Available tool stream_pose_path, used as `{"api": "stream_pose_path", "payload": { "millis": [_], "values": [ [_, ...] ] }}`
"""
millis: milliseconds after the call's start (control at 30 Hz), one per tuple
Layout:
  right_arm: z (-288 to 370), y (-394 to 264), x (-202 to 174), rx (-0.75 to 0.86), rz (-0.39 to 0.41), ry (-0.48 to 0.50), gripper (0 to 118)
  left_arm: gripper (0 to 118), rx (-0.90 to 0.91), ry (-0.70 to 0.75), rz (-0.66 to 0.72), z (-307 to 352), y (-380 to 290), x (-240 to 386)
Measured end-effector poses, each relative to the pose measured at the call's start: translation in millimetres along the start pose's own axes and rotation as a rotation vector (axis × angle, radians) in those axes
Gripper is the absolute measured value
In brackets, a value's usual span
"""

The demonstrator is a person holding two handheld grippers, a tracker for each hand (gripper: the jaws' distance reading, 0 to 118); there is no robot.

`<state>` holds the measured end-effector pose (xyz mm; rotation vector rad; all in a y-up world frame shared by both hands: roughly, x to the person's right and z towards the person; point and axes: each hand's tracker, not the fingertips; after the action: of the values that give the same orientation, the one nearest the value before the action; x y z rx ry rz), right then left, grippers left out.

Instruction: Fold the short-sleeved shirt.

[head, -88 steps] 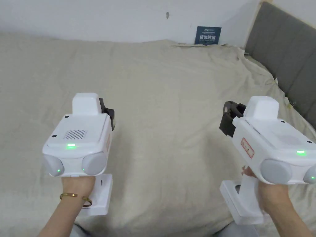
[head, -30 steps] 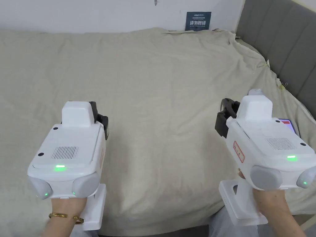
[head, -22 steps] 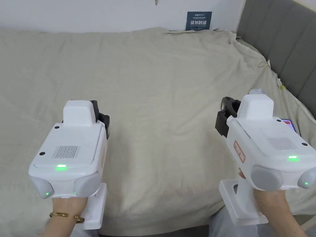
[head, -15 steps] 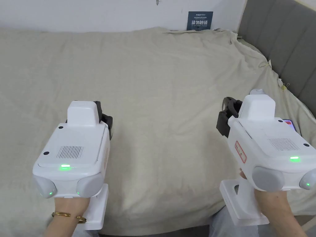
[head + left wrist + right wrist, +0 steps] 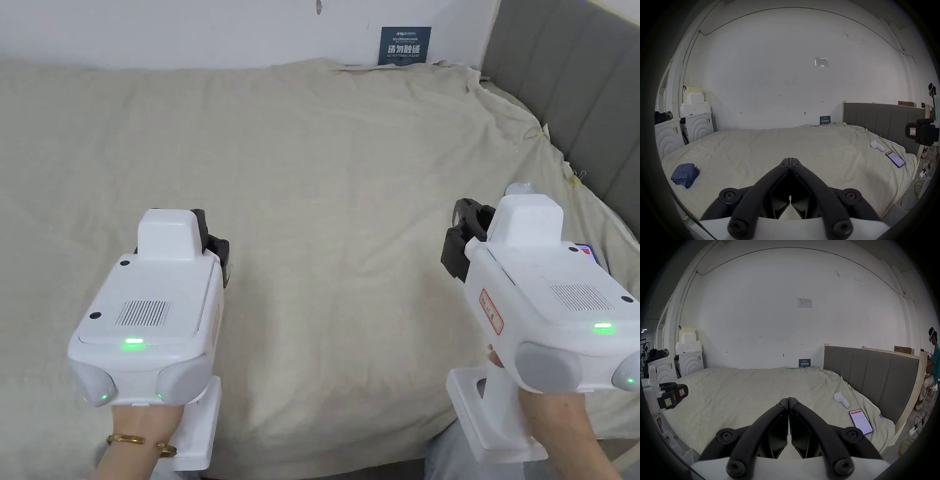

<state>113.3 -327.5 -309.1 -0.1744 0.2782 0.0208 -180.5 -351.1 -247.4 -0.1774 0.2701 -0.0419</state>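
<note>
Shirt (image 5: 685,173), a dark blue bundle, lies crumpled near the bed's (image 5: 350,187) left edge, well apart from both grippers. Left gripper (image 5: 790,164) and right gripper (image 5: 788,398) hover over bare sheet, jaws together and holding nothing. A good start would likely be reaching left, opening the jaws and spreading the bundle flat mid-bed. A phone (image 5: 860,421) and white controller (image 5: 841,398) lie by the headboard (image 5: 870,369), clear of that path.

In the head view, the white housing of the left gripper (image 5: 215,250) hid most of its jaws. A phone (image 5: 590,252) lay mostly hidden behind the right gripper (image 5: 459,240) — and the folded blue cloth (image 5: 685,175) was too bunched to identify.
</note>
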Motion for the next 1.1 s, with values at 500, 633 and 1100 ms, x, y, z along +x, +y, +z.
{"api": "stream_pose_path", "payload": {
  "millis": [500,633,1100],
  "values": [
    [5.7,2.3,-7.9,0.008,0.018,-0.001,0,0,0.004,-0.011,-0.012,1.0,-1.4,3.0],
    [7.0,3.5,-9.5,0.009,0.016,0.0,0,0,0.004,-0.012,-0.01,1.4,-1.2,4.0],
    [9.8,3.7,-11.6,0.011,0.013,0.004,0,0,0.0,-0.009,0.0,3.2,-2.1,4.4]
  ]
}}
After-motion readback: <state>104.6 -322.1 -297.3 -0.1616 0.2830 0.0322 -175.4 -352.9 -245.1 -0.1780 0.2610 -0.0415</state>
